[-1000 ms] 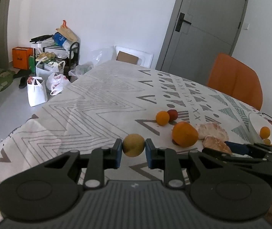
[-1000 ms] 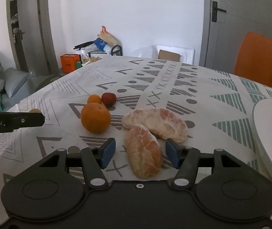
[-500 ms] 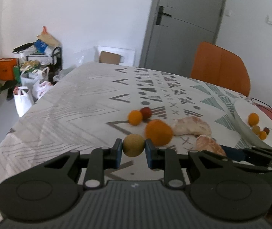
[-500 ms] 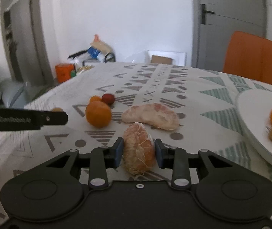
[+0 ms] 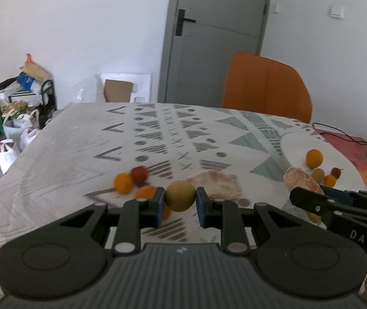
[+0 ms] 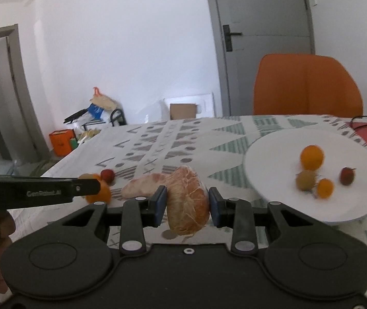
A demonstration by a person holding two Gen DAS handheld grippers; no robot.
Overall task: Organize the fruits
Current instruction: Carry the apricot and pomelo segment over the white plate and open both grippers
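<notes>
My left gripper (image 5: 179, 202) is shut on a small round tan fruit (image 5: 180, 195), held above the table. My right gripper (image 6: 186, 206) is shut on a peeled pomelo piece (image 6: 187, 203), lifted off the cloth; it also shows at the right of the left wrist view (image 5: 301, 182). A white plate (image 6: 273, 159) at the right holds several small fruits, among them an orange one (image 6: 311, 157). On the cloth lie a second peeled pomelo piece (image 6: 144, 186), a large orange (image 5: 144, 193), a small orange fruit (image 5: 123, 183) and a red fruit (image 5: 139, 174).
The table carries a patterned cloth (image 5: 157, 134). An orange chair (image 6: 307, 85) stands at the far side. A black cable (image 5: 343, 135) and a red mat (image 5: 348, 144) lie at the far right. Bags and boxes (image 5: 21, 103) sit on the floor at the left.
My right gripper closed on the pomelo piece and lifted it toward the plate. My left gripper, still holding the tan fruit, swung right toward the plate.
</notes>
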